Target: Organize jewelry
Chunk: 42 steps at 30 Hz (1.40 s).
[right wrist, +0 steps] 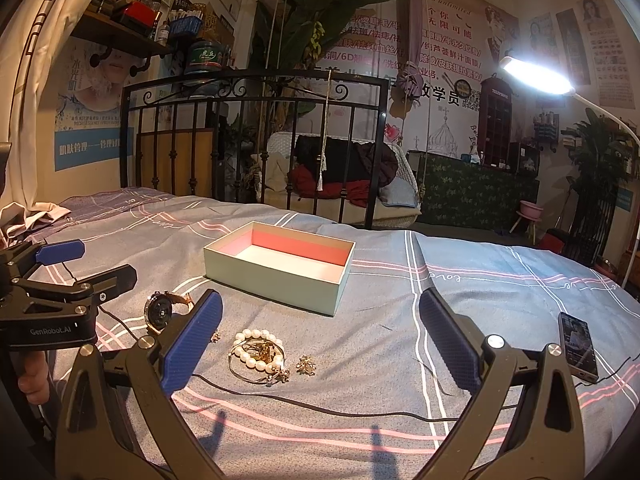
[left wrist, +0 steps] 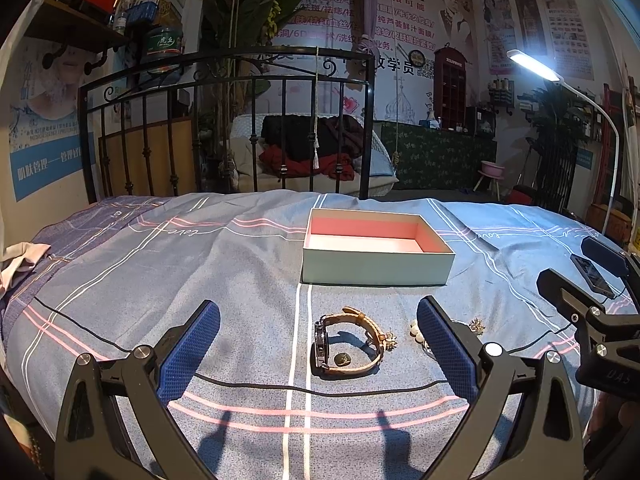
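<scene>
An open pale-green box [left wrist: 376,266] with a pink inside stands empty on the bed; it also shows in the right wrist view [right wrist: 276,276]. A watch with a tan strap [left wrist: 348,344] lies just ahead of my left gripper [left wrist: 318,344], which is open and empty. A small dark charm [left wrist: 342,359] lies inside the strap loop. In the right wrist view, a pearl bracelet [right wrist: 256,350] with gold pieces and small earrings [right wrist: 306,364] lie ahead of my right gripper [right wrist: 320,344], open and empty. The watch [right wrist: 160,310] is at its left.
A phone [right wrist: 578,348] lies on the blue plaid bedsheet [left wrist: 160,280] at the right. A black cable [right wrist: 320,406] runs across the sheet near the grippers. An iron bed frame [left wrist: 224,120] stands at the far edge. A bright lamp [right wrist: 536,74] hangs at the right.
</scene>
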{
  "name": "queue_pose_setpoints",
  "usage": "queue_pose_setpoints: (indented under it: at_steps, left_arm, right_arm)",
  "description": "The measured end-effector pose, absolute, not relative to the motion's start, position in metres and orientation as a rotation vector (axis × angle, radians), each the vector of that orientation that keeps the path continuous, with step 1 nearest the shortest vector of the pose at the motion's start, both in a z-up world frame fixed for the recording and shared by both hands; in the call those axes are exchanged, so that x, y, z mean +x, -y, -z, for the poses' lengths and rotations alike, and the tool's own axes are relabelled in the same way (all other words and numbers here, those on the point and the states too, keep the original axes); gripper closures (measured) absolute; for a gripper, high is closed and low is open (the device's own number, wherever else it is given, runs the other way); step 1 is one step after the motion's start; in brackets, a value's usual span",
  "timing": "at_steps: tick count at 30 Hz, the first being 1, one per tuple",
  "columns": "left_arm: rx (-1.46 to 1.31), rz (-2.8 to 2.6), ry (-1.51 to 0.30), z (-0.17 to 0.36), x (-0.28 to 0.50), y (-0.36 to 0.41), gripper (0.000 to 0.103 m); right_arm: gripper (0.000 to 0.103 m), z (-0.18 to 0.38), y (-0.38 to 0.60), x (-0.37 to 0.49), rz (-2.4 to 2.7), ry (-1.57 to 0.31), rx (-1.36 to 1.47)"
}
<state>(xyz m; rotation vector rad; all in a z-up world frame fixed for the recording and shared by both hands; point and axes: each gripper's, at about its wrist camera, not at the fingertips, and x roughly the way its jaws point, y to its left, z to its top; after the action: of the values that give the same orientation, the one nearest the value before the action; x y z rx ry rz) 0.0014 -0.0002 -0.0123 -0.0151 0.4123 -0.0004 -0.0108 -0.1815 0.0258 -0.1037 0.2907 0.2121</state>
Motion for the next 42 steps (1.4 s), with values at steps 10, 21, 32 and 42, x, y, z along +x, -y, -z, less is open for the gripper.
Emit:
queue_pose_setpoints:
  at_steps: [10, 21, 32, 42]
  left_arm:
    - [-0.001, -0.007, -0.376, 0.012, -0.003, 0.000, 0.007]
    - [-0.025, 0.029, -0.442, 0.016, 0.008, -0.004, 0.007]
    - [0.016, 0.001, -0.615, 0.037, 0.036, -0.009, 0.007]
    - [0.041, 0.001, -0.739, 0.047, 0.080, -0.013, 0.009]
  right_arm:
    - [0.006, -0.024, 0.181, -0.011, -0.214, -0.294, -0.102]
    - [0.006, -0.028, 0.184, -0.020, -0.164, -0.255, -0.069]
    - [0.006, -0.003, 0.184, 0.009, -0.239, -0.445, -0.014]
    - [0.006, 0.010, 0.174, 0.030, -0.287, -0.501, -0.027]
